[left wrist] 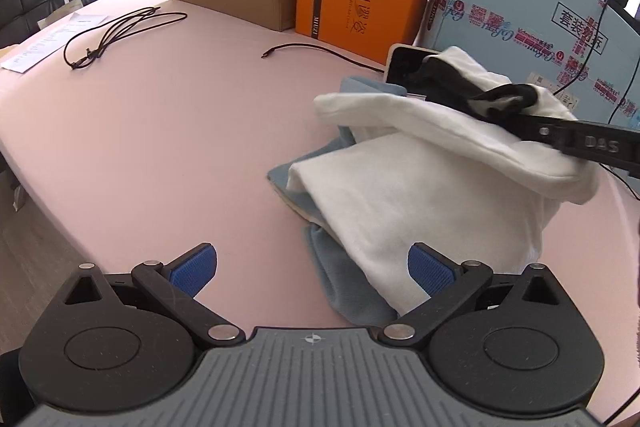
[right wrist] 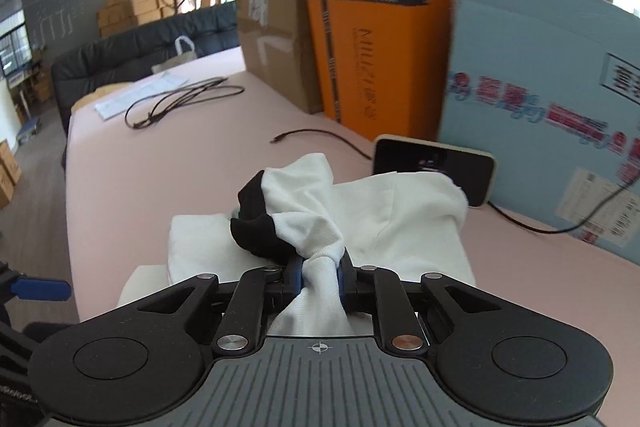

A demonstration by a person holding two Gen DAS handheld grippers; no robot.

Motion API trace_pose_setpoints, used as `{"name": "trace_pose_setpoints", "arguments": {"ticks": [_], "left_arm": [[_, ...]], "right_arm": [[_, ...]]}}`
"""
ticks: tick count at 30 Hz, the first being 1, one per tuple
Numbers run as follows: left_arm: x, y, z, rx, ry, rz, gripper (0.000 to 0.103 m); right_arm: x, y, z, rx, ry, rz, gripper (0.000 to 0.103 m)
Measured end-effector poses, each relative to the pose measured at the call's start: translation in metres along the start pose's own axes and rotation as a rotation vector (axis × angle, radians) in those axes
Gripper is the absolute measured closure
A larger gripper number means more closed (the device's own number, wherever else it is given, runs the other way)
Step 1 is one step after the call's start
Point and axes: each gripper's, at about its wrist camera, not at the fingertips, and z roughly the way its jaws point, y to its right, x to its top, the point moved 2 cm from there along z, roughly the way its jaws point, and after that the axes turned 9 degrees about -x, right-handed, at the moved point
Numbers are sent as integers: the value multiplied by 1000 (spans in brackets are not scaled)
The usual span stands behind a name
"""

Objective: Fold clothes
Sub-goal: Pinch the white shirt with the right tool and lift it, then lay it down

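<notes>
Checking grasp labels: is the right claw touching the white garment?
Touching. The right wrist view shows the right claw pinching a bunched fold of the white garment between its pads.

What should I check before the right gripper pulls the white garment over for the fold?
1. right gripper clamped on white garment: ok.
2. left gripper open and free: ok.
3. Blue cloth under the garment, may drag along: not ok.
4. Phone close behind the garment: not ok.
5. Black cable off the cloth: ok.
6. Number of layers in the grip: cannot tell.
</notes>
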Motion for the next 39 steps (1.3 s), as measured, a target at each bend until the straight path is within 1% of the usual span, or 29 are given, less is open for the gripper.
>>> {"name": "trace_pose_setpoints", "arguments": {"ticks": [3, 6, 11, 13, 16, 18, 20, 22, 25, 28, 30, 32, 33, 34, 36, 37, 38, 39], "left_arm": [[5, 20, 3, -37, 1, 42, 0], [11, 42, 7, -78, 3, 86, 0], [16, 94, 15, -171, 6, 188, 0], [17, 117, 18, -210, 7, 232, 0], [15, 150, 21, -263, 1, 281, 0], [11, 169, 21, -296, -4, 300, 0], [5, 184, 21, -337, -17, 307, 0], [-3, 198, 23, -377, -38, 322, 0], [-12, 214, 26, -406, -67, 350, 0], [-16, 225, 27, -416, -77, 376, 0], [-16, 228, 28, -414, -82, 372, 0], [-16, 228, 29, -408, -79, 362, 0], [-15, 228, 30, -405, -76, 356, 0], [-14, 228, 30, -402, -72, 350, 0], [-13, 226, 30, -398, -68, 336, 0], [-14, 226, 32, -394, -71, 330, 0], [-14, 225, 33, -390, -75, 324, 0], [-14, 224, 35, -385, -79, 319, 0]], "right_arm": [[-8, 40, -35, -49, 32, 102, 88], [-15, 84, -68, -121, 55, 195, 89], [-17, 154, -111, -256, 97, 290, 89], [-15, 182, -126, -315, 139, 308, 89], [-10, 213, -138, -367, 170, 334, 89], [-8, 228, -143, -367, 180, 367, 89], [-7, 237, -148, -371, 194, 369, 89], [-3, 240, -151, -343, 209, 375, 89], [9, 242, -151, -273, 225, 399, 89], [27, 238, -165, -187, 298, 401, 89], [49, 231, -175, -118, 361, 387, 89], [71, 225, -185, -53, 412, 363, 94], [81, 222, -191, -41, 453, 346, 96], [92, 220, -198, -30, 495, 327, 97], [104, 223, -209, -51, 549, 315, 98], [106, 228, -214, -70, 563, 315, 98], [104, 234, -216, -81, 564, 320, 98], [96, 240, -211, -99, 531, 320, 97]]}}
